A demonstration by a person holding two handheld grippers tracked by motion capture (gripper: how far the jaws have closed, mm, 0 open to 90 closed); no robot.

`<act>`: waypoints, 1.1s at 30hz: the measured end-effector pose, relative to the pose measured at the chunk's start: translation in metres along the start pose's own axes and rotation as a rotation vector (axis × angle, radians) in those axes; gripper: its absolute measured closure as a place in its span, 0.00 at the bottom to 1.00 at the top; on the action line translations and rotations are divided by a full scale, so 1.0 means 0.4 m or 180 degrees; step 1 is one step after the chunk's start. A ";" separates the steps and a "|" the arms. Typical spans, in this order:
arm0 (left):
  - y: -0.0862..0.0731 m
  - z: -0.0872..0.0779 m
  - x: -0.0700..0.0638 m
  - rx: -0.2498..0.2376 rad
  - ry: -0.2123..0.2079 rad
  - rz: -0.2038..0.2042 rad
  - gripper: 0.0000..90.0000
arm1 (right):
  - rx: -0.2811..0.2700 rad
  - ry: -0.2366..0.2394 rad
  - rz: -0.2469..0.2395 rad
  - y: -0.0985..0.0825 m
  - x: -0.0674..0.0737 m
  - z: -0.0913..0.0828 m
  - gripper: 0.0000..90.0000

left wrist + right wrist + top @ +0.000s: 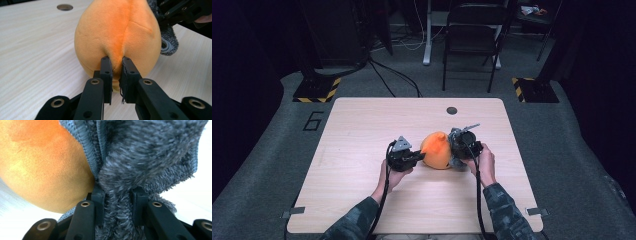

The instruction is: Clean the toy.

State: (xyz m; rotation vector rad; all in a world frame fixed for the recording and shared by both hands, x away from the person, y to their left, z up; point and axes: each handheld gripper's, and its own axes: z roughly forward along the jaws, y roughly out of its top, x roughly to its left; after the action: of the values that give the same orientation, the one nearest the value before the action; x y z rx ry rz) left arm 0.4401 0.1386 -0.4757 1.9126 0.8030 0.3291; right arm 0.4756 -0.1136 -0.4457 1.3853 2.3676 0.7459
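Observation:
An orange plush ball rests on the pale wooden table, partly wrapped on its right side by a grey fuzzy cloth. My left gripper meets the ball from the left, shut on a pinched fold of the orange plush along its darker seam; the fold sits squeezed at the left gripper tips. My right gripper comes from the right and is shut on a bunch of the grey cloth, with the orange plush beside it to the left of the right gripper.
A round cable hole lies near the table's far edge, also seen as the hole beyond the ball. A folding chair and cables stand on the floor past the table. Bare tabletop spreads left and toward the front.

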 end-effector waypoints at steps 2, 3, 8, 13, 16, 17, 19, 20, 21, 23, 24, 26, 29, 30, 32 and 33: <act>0.005 -0.002 -0.005 -0.0030 -0.0010 0.0062 0.92 | -0.0008 -0.0028 0.0022 0.001 -0.006 -0.007 0.78; 0.006 -0.002 -0.008 -0.0073 0.0009 0.0068 0.92 | -0.0021 -0.0033 0.0042 0.002 -0.009 -0.013 0.78; 0.026 -0.011 -0.017 -0.0172 -0.0015 0.0187 0.92 | -0.0192 -0.0061 0.0049 0.015 -0.020 -0.062 0.78; 0.039 -0.014 -0.044 -0.0197 -0.0006 0.0401 0.92 | -0.0424 -0.0024 -0.0051 0.040 0.012 -0.127 0.78; 0.042 -0.011 -0.062 -0.0207 -0.0035 0.0487 0.92 | -0.0497 -0.0024 -0.0209 0.051 0.049 -0.155 0.78; 0.043 -0.010 -0.068 -0.0180 -0.0053 0.0530 0.92 | -0.0510 -0.0010 -0.0246 0.054 0.062 -0.164 0.78; 0.044 -0.008 -0.078 -0.0157 -0.0075 0.0600 0.92 | -0.0516 0.0001 -0.0342 0.059 0.089 -0.178 0.78; 0.043 -0.006 -0.083 -0.0171 -0.0074 0.0616 0.92 | -0.0526 -0.0017 -0.0393 0.061 0.102 -0.183 0.78; 0.042 -0.005 -0.086 -0.0191 -0.0057 0.0646 0.92 | -0.0519 -0.0016 -0.0429 0.062 0.113 -0.187 0.78; 0.041 -0.003 -0.088 -0.0178 -0.0101 0.0672 0.92 | -0.0531 0.0020 -0.0490 0.063 0.130 -0.189 0.78; 0.039 -0.001 -0.092 -0.0196 -0.0110 0.0671 0.92 | -0.0529 0.0039 -0.0538 0.064 0.136 -0.183 0.77; 0.038 0.003 -0.100 -0.0156 -0.0103 0.0751 0.93 | -0.0443 0.0109 -0.0541 0.061 0.147 -0.161 0.78; 0.030 0.011 -0.100 -0.0085 -0.0073 0.0762 0.93 | -0.0346 0.0130 -0.0505 0.056 0.140 -0.123 0.78; 0.028 0.012 -0.099 -0.0104 -0.0056 0.0735 0.93 | -0.0338 0.0170 -0.0473 0.056 0.131 -0.119 0.78; 0.028 0.011 -0.097 -0.0120 -0.0050 0.0724 0.94 | -0.0345 0.0163 -0.0407 0.056 0.113 -0.120 0.79; 0.028 0.011 -0.096 -0.0129 -0.0053 0.0708 0.94 | -0.0351 0.0131 -0.0327 0.056 0.108 -0.119 0.79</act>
State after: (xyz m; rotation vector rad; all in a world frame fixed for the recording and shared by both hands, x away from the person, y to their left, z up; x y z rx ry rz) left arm 0.4185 0.1070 -0.4636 1.9675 0.5687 0.4609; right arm 0.4469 -0.0807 -0.3938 1.2055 2.3693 0.8696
